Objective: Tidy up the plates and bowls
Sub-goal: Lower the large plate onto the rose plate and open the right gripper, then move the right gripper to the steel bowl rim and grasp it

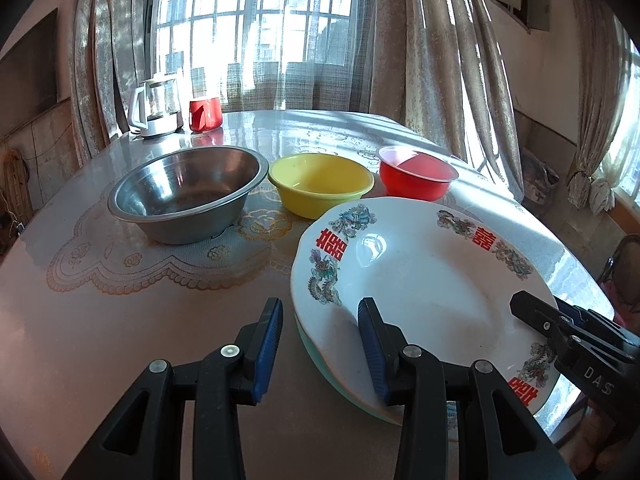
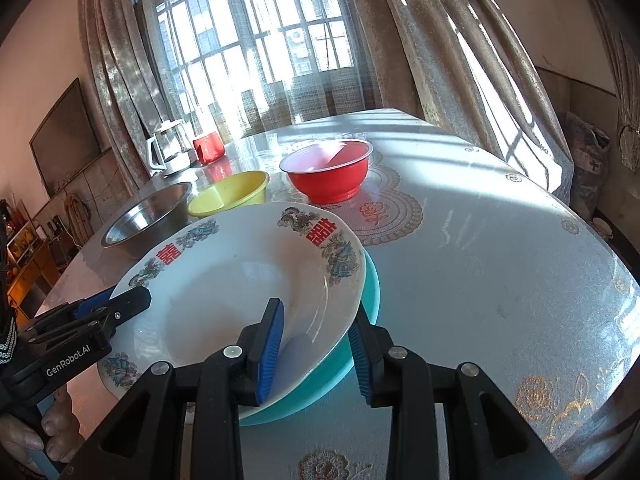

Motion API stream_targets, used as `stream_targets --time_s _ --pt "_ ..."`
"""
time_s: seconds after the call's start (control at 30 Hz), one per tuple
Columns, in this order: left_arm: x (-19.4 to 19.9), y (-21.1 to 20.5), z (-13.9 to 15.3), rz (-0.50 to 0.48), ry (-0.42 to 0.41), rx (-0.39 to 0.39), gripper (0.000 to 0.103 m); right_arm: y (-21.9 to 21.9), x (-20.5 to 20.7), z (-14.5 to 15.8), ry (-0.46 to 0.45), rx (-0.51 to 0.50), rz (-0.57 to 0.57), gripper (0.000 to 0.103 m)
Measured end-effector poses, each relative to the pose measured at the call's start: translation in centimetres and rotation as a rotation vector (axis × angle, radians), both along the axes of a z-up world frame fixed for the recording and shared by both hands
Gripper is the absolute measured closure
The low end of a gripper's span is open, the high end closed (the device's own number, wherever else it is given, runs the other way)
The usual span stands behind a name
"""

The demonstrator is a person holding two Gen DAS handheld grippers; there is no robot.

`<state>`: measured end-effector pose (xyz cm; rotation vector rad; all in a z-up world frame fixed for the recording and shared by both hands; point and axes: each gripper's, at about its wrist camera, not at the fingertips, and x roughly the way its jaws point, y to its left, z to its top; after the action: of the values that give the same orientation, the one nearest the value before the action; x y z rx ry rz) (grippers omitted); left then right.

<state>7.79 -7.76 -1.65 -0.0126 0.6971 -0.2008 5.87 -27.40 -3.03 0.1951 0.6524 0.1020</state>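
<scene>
Here the white plate (image 2: 224, 280) sits stacked on a teal plate (image 2: 370, 284) at the near table (image 2: 500, 240) edge. Right gripper (image 2: 316, 352) straddles its near-right rim, jaws wide, one finger inside, one outside. Left gripper (image 1: 320, 344) is also wide at the left rim. Far behind, left to right: steel bowl (image 1: 184, 192), yellow bowl (image 1: 320, 184), red bowl (image 1: 416, 176), all empty.

A glass kettle with a white handle (image 1: 154, 109) stands at the upper left, just beside a red translucent container (image 1: 205, 113). Both rest on the lace-patterned bench (image 1: 120, 300). Beige curtains (image 1: 436, 52) flank the barred window (image 1: 256, 12).
</scene>
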Motion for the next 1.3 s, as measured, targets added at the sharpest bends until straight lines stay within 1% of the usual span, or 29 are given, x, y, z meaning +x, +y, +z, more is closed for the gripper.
stream_targets --time_s 0.07,0.2,0.33,0.43,0.63,0.67,0.73,0.83,0.9,1.0,1.1,1.2,1.3 --pt "0.1 -0.1 -0.1 -0.002 0.005 0.002 0.062 0.1 0.1 -0.1 0.000 -0.018 -0.003 0.071" --pt "0.2 -0.1 -0.1 -0.010 0.009 0.004 0.062 -0.1 0.1 0.0 0.010 -0.017 -0.020 0.071" --pt "0.0 0.5 0.1 -0.007 0.020 -0.033 0.062 -0.6 -0.1 0.2 0.026 0.007 -0.032 0.071" --pt "-0.4 1.0 0.4 -0.003 0.011 -0.036 0.061 -0.7 -0.3 0.4 0.027 0.008 -0.043 0.069" --pt "-1.2 3.2 1.3 0.038 -0.009 -0.066 0.061 -0.6 -0.7 1.9 -0.014 0.001 -0.069 0.067" --pt "-1.3 3.8 1.4 0.044 -0.009 -0.080 0.060 -0.4 -0.7 2.2 -0.020 0.000 -0.068 0.067" --pt "-1.3 4.8 1.4 0.076 -0.003 -0.082 0.060 0.0 -0.8 2.7 -0.032 -0.004 -0.061 0.066" --pt "-1.4 6.2 1.6 0.094 0.006 -0.114 0.060 0.7 -0.7 3.4 -0.041 -0.005 -0.044 0.065" --pt "-1.5 6.9 1.6 0.118 0.000 -0.102 0.059 1.1 -0.6 3.8 -0.046 -0.007 -0.031 0.064" --pt "-1.2 8.4 1.2 0.153 0.023 -0.104 0.059 2.1 -0.2 4.8 -0.055 -0.002 0.011 0.063" --pt "-0.9 10.2 0.3 0.221 0.054 -0.091 0.059 3.8 0.4 5.5 -0.058 0.003 0.085 0.063" --pt "-0.5 12.0 -0.3 0.255 0.090 -0.106 0.059 5.9 1.6 5.6 -0.028 0.036 0.177 0.063" --pt "-0.4 13.7 -0.3 0.279 0.087 -0.129 0.060 8.0 3.1 5.4 0.017 0.096 0.267 0.063"
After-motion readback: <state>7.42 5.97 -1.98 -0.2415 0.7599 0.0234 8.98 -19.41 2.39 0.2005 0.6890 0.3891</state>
